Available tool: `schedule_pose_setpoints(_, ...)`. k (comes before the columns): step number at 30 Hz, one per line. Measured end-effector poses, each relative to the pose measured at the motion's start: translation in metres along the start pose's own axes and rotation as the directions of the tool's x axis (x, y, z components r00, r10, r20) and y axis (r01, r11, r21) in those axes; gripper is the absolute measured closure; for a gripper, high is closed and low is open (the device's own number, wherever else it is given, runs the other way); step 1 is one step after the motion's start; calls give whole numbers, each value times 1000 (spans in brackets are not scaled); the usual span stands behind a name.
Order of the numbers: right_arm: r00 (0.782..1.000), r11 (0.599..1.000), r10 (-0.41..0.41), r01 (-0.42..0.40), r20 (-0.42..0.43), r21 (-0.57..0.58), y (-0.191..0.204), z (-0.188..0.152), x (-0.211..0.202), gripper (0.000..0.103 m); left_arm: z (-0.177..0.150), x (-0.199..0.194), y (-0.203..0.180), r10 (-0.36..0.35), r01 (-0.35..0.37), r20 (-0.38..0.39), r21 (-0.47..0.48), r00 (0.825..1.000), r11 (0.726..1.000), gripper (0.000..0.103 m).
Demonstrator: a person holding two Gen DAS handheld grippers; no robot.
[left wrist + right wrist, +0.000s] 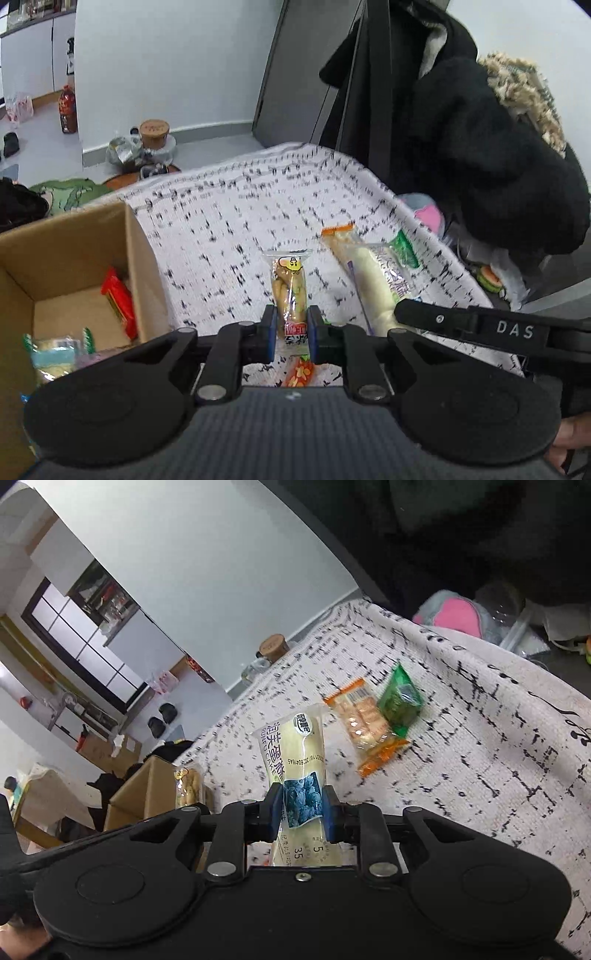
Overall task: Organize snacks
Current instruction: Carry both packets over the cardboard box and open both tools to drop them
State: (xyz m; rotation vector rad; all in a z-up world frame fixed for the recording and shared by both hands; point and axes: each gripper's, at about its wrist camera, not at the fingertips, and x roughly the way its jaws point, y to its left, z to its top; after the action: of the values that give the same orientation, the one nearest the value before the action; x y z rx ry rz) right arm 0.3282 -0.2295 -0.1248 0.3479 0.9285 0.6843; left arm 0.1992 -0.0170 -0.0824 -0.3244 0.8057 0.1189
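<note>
- Snacks lie partly on a white cloth [240, 229] with black dashes, partly in an open cardboard box [140, 251] at its left edge, seen from the left wrist.
- Left gripper [291, 325] is clamped tight on a clear packet of yellowish biscuit sticks [291, 291], which stands upright between the blue pads, lifted clear of the cloth.
- Right gripper [303, 805] is closed on a pale cake packet with a blueberry picture [295, 753]; its pads press the packet's lower half, and the top tilts away from the camera.
- In the left wrist view that cake packet [373, 288] sits just right of the biscuit sticks, with the right gripper's black finger [436, 317] across its lower end.
- On the cloth, an orange-edged cracker packet [365, 723] and a green packet [400, 701] lie touching side by side.
- Inside the box, a red packet [118, 299] leans on the right wall and a pale green-edged packet [55, 354] lies near the front.
- A small orange wrapper [301, 373] shows under the left gripper.
</note>
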Motion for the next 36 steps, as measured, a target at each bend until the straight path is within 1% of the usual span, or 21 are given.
schedule_pose_setpoints(6,1000,1000,19,-19,23,-8,23,-1,-3,82,8,-24,11,11,-10,47,-16,999,1000,87)
schedule_pose_setpoints(15,997,998,55,-54,46,-25,55,-2,-1,82,5,-43,33,36,-32,78,-56,996,998,87)
schedule_pose_setpoints(20,997,997,68,-66,45,-44,70,-4,3,82,4,-53,47,45,-38,92,-80,995,996,87)
schedule_pose_setpoints(23,996,996,77,-75,41,-50,80,-6,7,82,6,-57,57,59,-48,106,-100,993,994,87)
schedule_pose_setpoints(25,996,995,84,-82,40,-55,86,-7,9,82,7,-60,64,86,-73,122,-106,989,992,87)
schedule_pose_setpoints(29,995,993,98,-95,35,-69,100,-9,15,82,7,-67,82,112,-93,136,-139,984,986,87)
schedule_pose_setpoints(36,992,988,122,-121,8,-92,122,-12,30,82,0,-76,111,150,-125,123,-190,981,974,87)
